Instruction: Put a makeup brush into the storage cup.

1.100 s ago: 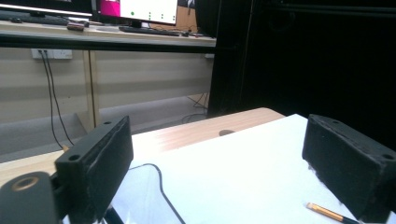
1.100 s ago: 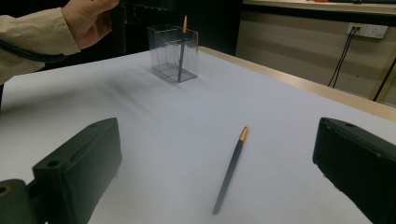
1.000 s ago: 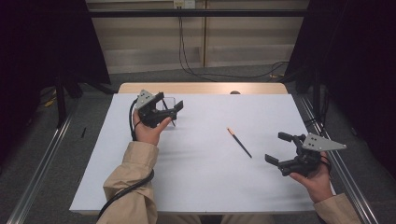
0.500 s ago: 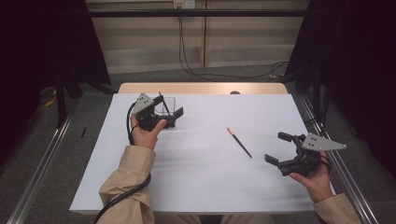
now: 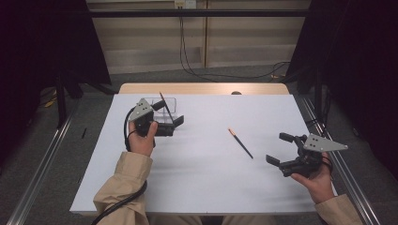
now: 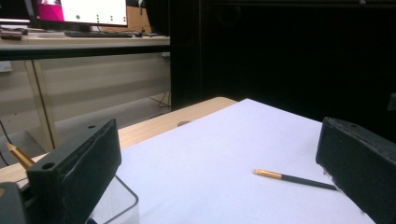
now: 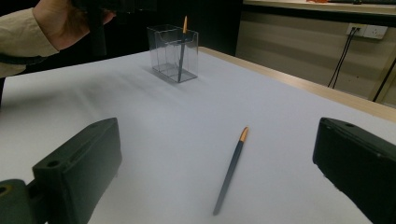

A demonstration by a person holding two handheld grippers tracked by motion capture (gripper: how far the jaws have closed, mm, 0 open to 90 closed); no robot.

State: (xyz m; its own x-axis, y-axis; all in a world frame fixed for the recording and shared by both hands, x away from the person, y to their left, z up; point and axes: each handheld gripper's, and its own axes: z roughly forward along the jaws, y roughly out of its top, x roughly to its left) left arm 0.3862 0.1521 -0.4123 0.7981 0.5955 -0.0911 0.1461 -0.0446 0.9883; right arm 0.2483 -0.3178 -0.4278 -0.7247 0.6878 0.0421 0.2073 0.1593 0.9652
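So there's a small clear plastic box w/ open top point(image 7: 173, 53) standing upright near the far left corner of the table, and it's got one dark pencil with an orange-ish end point(image 7: 182, 49) in it, leaning a bit, tip end poking up over the rim. Can't tell if there's a divider inside, the walls are see-through and it's hard to read.

Second dark pencil w/ same orange end point(image 5: 240, 143) is lying flat on the sheet, right of centre, well apart from the box, between the two hands and nearer the right one.

Left gripper point(image 5: 170, 114) is right at the box, just beside/over its near side. Its jaws have just been opening and now stand wide, nothing clamped between them; the boxed pencil is off beside the left jaw in the left gripper view, not pinched. Right gripper point(image 5: 277, 147) is held low over the near right part of the table, jaws spread wide too, gripping nothing; in the right gripper view the loose pencil lies on the sheet between the two jaws but farther out.

Surface is a white sheet point(image 5: 206, 178) over a light wood tabletop point(image 5: 202, 88); the wood shows as a strip at the far edge. Room: grey carpet point(image 5: 155, 77), pale wall panels, black cables point(image 5: 187, 51) hanging down the back wall, dark curtains both sides, metal rails along the floor.
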